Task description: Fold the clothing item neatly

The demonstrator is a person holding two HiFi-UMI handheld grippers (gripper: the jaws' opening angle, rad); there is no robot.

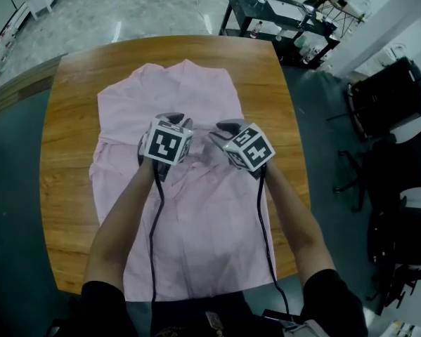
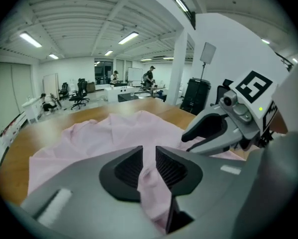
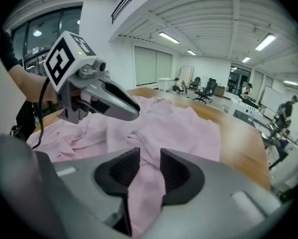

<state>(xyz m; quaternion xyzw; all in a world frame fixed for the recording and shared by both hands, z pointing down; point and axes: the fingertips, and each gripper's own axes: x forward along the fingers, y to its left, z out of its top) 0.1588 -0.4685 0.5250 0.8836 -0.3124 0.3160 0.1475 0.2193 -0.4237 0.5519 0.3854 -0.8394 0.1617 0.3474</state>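
Left gripper [image 2: 149, 166] and right gripper [image 3: 149, 169], mid-table [image 1: 69, 153], are slightly spread with shirt [image 1: 196, 216] cloth loose between them. Folding seems barely begun, and the body still lies flat.

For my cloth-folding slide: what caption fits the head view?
Left gripper and right gripper, side by side over the middle of a pink shirt spread on a wooden table.

Ceiling strip lights [image 2: 30, 39] bright; head view dim, soft shadows; fisheye warp, black corners elsewhere.
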